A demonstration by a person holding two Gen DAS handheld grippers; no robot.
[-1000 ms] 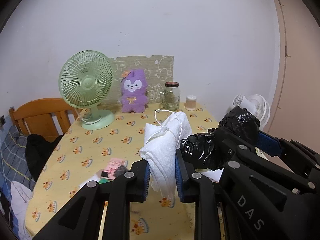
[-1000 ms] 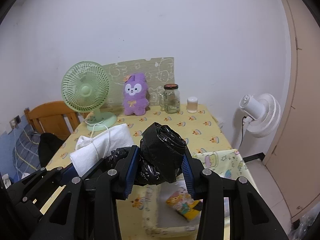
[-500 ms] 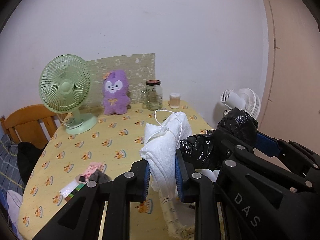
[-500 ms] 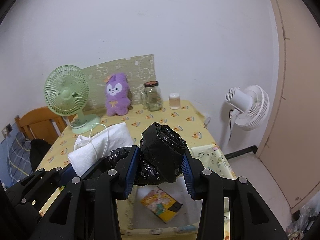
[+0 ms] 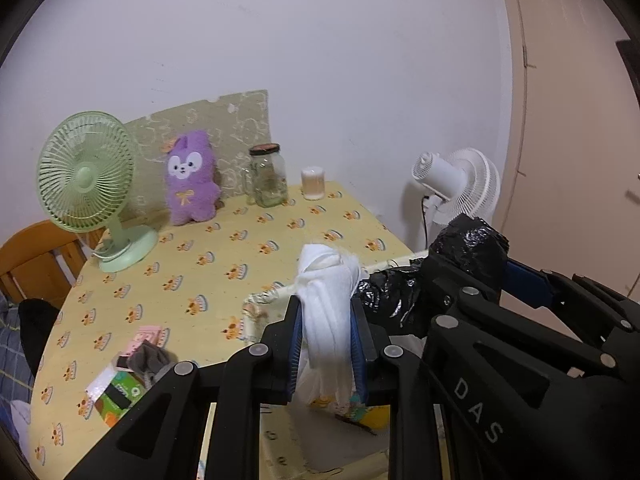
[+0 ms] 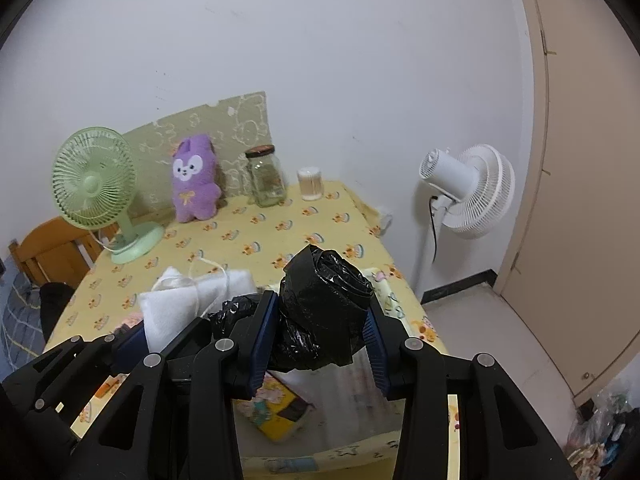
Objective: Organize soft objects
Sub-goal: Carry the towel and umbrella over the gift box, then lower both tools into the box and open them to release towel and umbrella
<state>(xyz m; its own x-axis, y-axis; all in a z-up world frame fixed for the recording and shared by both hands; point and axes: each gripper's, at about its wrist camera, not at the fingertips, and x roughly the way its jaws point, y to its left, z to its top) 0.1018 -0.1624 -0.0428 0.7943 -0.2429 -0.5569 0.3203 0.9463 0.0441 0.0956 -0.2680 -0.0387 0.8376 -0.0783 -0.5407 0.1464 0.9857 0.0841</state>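
Both tongs loaded and held up over the near right of the surface.

The left tongs are clamped on a folded white cloth, soft and fibrous, bunched at its top with a thin cord looped over it. Just beside them, the right tongs are squeezed on a roll of black plastic bags, glossy and crinkled, a loose tail trailing to the left. Below both sits an open fabric bin at the near right corner, a colourful packet lying inside. The yellow printed surface is bare through its middle. At the far edge stand a green desk fan, a fuzzy purple plush, a glass jar and a small cotton-swab tub. Small boxes and a grey rag lie near the left edge. A white floor fan stands beyond the right edge.
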